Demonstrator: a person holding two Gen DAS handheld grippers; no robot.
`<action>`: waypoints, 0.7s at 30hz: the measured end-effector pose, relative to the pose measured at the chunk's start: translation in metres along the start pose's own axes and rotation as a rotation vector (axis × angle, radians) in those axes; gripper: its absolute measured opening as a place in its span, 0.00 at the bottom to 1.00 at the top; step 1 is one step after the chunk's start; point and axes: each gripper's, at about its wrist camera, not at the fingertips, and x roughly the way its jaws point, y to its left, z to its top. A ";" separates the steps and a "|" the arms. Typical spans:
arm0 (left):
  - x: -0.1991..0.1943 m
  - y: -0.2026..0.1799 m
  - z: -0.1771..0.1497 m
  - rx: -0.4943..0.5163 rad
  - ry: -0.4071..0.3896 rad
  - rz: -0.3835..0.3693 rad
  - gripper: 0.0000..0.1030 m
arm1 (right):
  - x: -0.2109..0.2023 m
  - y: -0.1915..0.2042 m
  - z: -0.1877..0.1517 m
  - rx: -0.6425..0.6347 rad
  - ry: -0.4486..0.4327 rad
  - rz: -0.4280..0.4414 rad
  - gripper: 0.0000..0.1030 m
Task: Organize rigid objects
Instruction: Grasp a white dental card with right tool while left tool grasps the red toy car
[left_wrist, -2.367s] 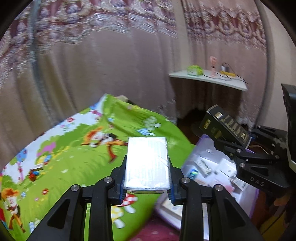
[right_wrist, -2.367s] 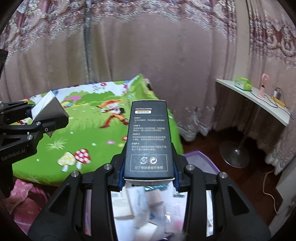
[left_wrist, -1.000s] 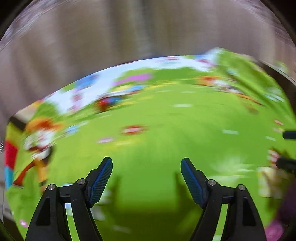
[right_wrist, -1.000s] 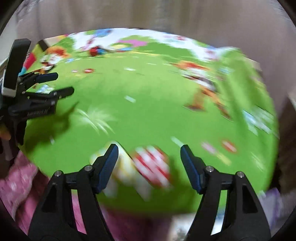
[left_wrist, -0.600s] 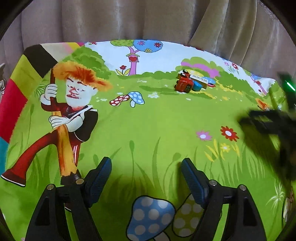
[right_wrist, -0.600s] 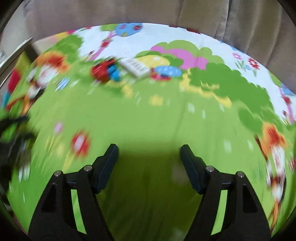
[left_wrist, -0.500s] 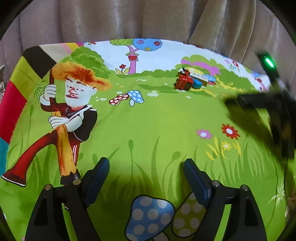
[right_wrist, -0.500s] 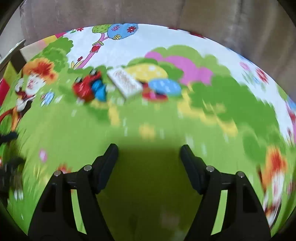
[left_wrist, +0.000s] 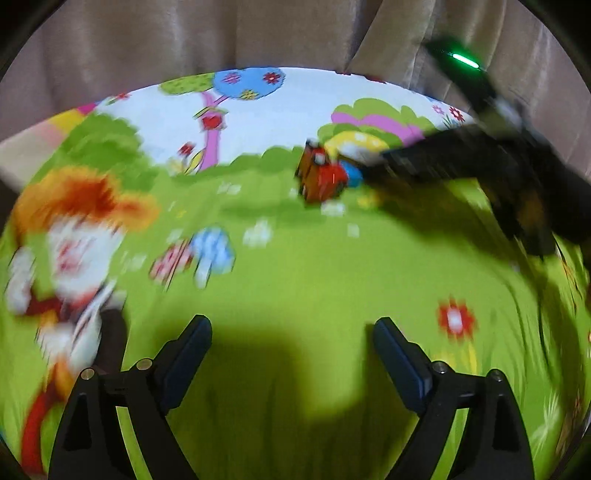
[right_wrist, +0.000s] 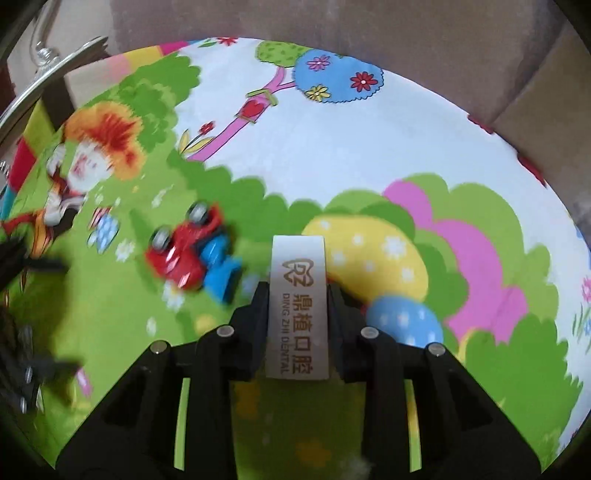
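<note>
Right wrist view: the right tool (right_wrist: 297, 295) has just clenched on the white dental box (right_wrist: 297, 306) at frame centre, beside the red toy car (right_wrist: 184, 254) on the cartoon bedsheet (right_wrist: 369, 155); the left tool (left_wrist: 291, 347), empty, has just been spreading; next comes lifting the box clear

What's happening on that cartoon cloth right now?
Right gripper shut on white box. Left gripper open, empty. Toy car beside the box, not blocking.
</note>
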 end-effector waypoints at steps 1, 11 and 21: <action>0.008 -0.001 0.010 0.003 0.000 0.011 0.88 | -0.005 0.002 -0.009 0.011 -0.010 -0.007 0.33; 0.072 -0.030 0.094 -0.015 -0.015 0.051 0.88 | -0.059 0.008 -0.085 0.160 -0.037 -0.088 0.33; 0.034 -0.022 0.050 -0.061 -0.058 0.074 0.51 | -0.066 0.011 -0.101 0.231 -0.094 -0.111 0.36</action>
